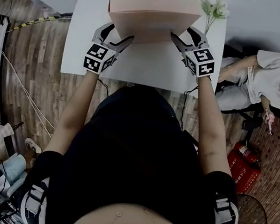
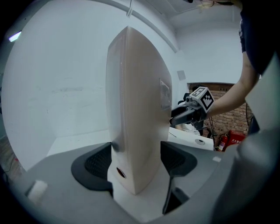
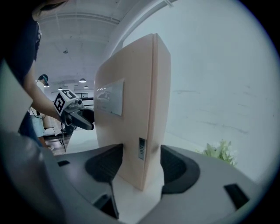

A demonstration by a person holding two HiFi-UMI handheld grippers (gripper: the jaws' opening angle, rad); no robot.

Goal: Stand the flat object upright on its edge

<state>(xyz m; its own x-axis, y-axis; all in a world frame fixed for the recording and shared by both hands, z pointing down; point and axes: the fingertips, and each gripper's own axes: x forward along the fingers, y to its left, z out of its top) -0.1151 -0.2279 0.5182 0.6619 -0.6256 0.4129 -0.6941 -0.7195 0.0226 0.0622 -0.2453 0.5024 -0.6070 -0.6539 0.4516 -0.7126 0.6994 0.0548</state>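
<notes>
Left tool (image 1: 120,33) clamps the left end of the box (image 1: 151,17) between both pads. The box is upright near the far edge of the surface (image 1: 148,64) — right tool (image 1: 185,35) clamps its right end, flowers (image 1: 214,9) at the far-right corner.

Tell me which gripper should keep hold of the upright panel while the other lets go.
Right, probably. The right gripper presses both faces of the pink panel, and flowers stand close by it, so backing it out looks riskier. Nothing like that shows near the left gripper on the table.
</notes>
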